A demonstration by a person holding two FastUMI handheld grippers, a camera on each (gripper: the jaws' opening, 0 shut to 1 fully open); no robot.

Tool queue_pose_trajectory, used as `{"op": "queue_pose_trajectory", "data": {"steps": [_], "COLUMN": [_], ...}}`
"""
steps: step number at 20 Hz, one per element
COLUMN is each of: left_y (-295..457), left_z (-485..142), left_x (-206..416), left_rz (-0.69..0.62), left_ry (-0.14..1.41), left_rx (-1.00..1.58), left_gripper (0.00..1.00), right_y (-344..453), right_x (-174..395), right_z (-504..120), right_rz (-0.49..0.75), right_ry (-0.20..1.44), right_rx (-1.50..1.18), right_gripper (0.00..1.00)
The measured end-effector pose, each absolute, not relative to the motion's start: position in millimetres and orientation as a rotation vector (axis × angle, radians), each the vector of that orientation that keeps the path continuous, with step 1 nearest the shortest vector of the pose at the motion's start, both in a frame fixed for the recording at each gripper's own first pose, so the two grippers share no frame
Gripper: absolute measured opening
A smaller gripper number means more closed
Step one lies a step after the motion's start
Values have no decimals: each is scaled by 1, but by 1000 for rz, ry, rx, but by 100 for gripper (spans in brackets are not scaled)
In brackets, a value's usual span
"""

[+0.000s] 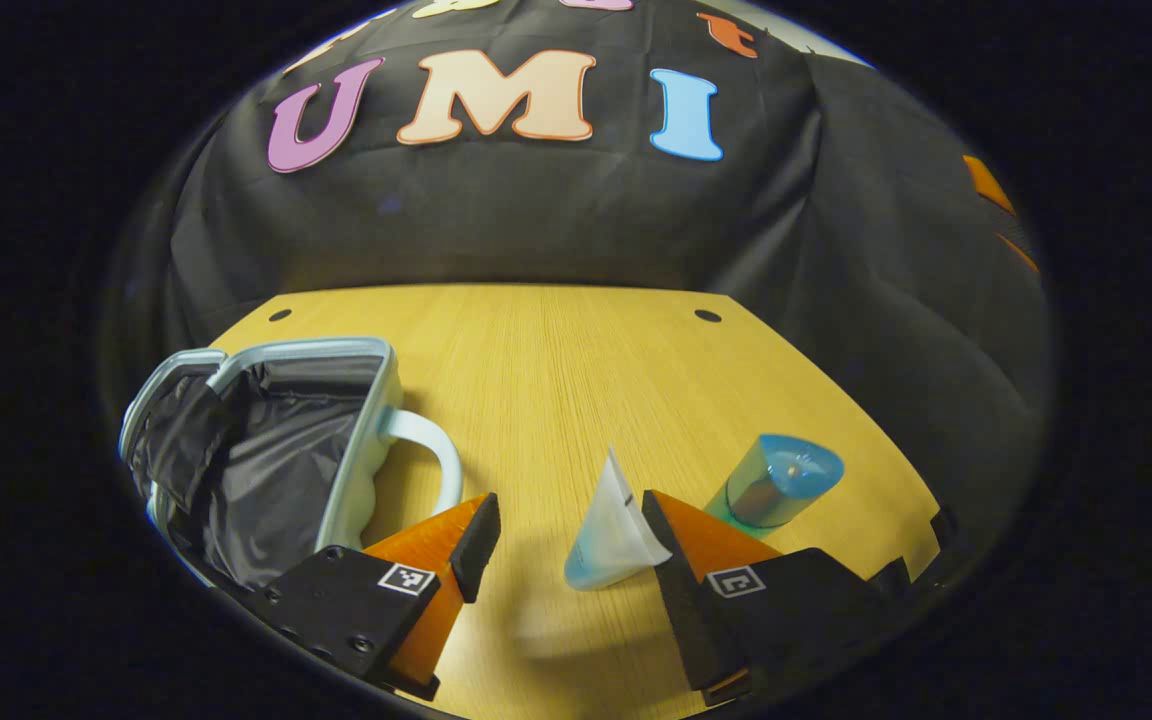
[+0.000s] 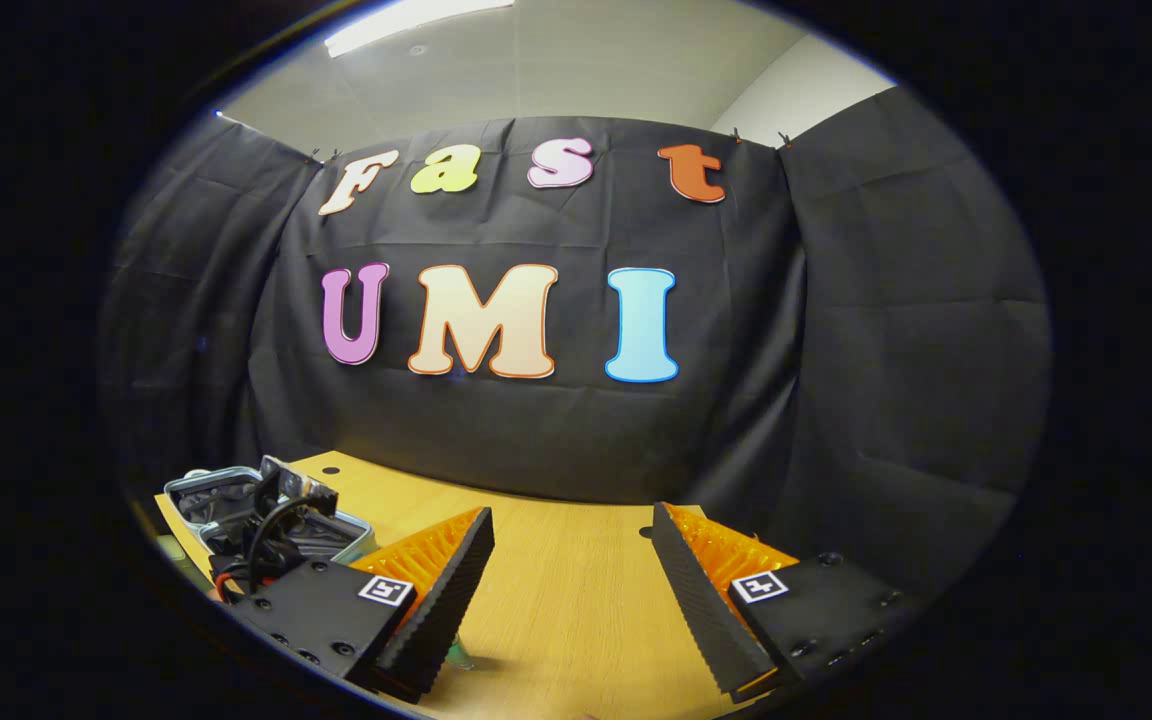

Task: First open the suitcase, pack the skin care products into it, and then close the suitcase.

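Left gripper view, lower left of frame: suitcase (image 1: 276, 460) lying open on the wooden bench (image 1: 556, 380), dark lining exposed, pale rim and pale handle (image 1: 431, 455) turned toward frame centre. Nothing seen inside the lining.

Bottom centre: left gripper (image 1: 568, 535) with fingers set wide, gripping nothing. Left finger close beside the suitcase handle; contact cannot be told.

Between the fingers, nearer the right one: white tube (image 1: 611, 535) with a pale blue lower end, standing tilted on the bench. Right finger just beside or touching the tube; cannot tell which. Left finger well apart from it.

Right of centre: blue-capped bottle (image 1: 776, 485) lying tilted on the bench, just beyond the right finger, near the bench's right edge. Both skin care items outside the suitcase.

Right gripper view, lower left of frame: suitcase (image 2: 236, 505) again seen open on the bench (image 2: 576, 600), partly hidden behind a dark device with cables (image 2: 276, 525).

Bottom centre: right gripper (image 2: 571, 590) held above the bench, fingers spread wide, nothing between them. Small greenish object at the tip of the left finger, too little visible to identify.
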State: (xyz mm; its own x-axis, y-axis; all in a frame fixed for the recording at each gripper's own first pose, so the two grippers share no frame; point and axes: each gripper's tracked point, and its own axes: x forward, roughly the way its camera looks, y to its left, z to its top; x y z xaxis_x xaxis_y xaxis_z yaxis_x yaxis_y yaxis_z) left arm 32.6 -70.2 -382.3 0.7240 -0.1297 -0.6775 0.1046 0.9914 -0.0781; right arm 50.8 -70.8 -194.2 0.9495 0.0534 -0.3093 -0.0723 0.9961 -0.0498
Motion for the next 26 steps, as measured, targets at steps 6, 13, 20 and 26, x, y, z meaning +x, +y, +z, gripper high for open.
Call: {"op": "queue_pose_trajectory", "data": {"steps": [6,13,20,26], "left_y": [-78,-65,-31,-1], "left_z": [-409,-376,-291,-249], "left_x": [28,31,29,16], "left_rz": [-139,-151,-126,-79], "left_ry": [789,760,679,655], "left_rx": [-49,-85,-12,5], "left_gripper": [48,24,24,24], "right_y": [-56,-23,23,36], "right_x": [50,53,48,32], "right_z": [-206,-231,-293,-364], "right_rz": [100,170,264,290], "right_ry": [322,340,428,541], "right_rx": [-70,-52,-7,-43], "right_gripper": [99,96,99,100]}}
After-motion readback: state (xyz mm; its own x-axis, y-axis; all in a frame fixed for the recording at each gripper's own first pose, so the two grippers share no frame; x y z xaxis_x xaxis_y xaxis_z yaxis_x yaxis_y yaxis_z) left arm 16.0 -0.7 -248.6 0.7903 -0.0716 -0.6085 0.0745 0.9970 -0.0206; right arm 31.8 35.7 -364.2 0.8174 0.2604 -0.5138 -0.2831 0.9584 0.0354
